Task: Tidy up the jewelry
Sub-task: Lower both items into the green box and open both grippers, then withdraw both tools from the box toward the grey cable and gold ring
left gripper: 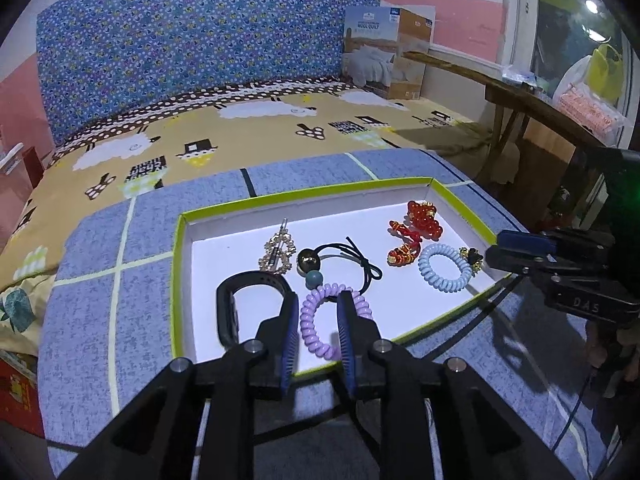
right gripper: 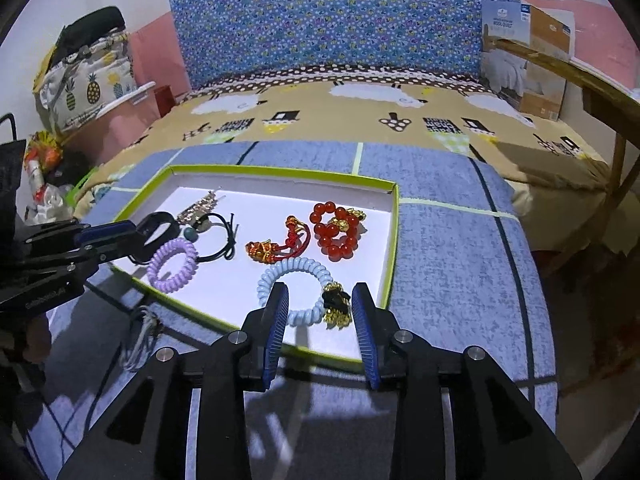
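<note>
Nearest the lenses, both tool bodies filled the lower frame and hid the near tray edge and part of the cloth beneath.

Left gripper (left gripper: 319, 312): jaws part open over the purple coil hair tie (left gripper: 320, 322). The coil's right side passed behind the right finger, so contact there could not be judged; the pads showed no squeeze on it.

Right gripper (right gripper: 320, 306): jaws well apart, astride the pale blue coil hair tie (right gripper: 294, 294) and its black-and-gold charm (right gripper: 337, 307). No clamping seen; the left pad overlapped the coil.

Both coils lay in the green-rimmed tray (right gripper: 394, 236) on the blue checked cloth (right gripper: 452, 248). A black band (left gripper: 236, 308) lay left of the purple coil, partly hidden by the left finger. Farther in lay a black elastic with beads (left gripper: 340, 262), a red cord piece (right gripper: 280, 246) and a red bead bracelet (right gripper: 336, 236). The gold clip (left gripper: 278, 254) was too small to resolve.
</note>
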Motion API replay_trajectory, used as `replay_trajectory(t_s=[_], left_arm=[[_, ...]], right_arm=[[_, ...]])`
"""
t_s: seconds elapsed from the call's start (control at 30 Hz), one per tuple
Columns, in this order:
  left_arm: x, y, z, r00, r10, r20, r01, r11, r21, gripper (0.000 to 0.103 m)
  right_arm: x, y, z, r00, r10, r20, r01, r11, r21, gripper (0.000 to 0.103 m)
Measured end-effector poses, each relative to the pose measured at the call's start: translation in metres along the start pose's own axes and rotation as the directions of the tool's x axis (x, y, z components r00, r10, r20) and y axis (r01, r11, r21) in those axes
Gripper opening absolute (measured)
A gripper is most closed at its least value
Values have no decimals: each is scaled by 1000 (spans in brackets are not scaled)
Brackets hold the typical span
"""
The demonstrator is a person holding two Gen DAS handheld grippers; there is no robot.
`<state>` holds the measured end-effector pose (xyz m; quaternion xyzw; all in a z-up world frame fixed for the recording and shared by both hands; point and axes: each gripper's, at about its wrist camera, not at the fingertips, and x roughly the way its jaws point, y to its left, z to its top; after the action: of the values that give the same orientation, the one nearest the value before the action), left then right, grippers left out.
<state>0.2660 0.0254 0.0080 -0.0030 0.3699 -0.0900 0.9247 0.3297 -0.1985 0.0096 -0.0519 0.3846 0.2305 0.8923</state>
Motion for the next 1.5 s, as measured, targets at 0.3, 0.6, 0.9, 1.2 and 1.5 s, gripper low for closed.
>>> replay_trajectory(t_s=[0.3,0.6,0.9,1.2,1.5], left_arm=[[-46,-2,-26,998,26,63,-24,999,-27,21],[-89,-13,-62,994,68,90,-62,996,-68,21],[-112,-24,-87,992,88,93,-81,994,-76,21],[-119,-30,-95,992,87,94,-80,994,-73,21],[-115,-28,-95,993,85,81,-79,994,-76,21]], right_arm=[[-46,12,-25,997,30,71,-31,999,16,34],[-85,39,-61,993,59,102,-57,998,-24,34],[-108,59,-88,990,85,108,-80,995,-53,34],[-114,66,-97,990,96,107,-90,994,-58,34],[-103,69,-95,990,111,85,-105,992,-66,34]])
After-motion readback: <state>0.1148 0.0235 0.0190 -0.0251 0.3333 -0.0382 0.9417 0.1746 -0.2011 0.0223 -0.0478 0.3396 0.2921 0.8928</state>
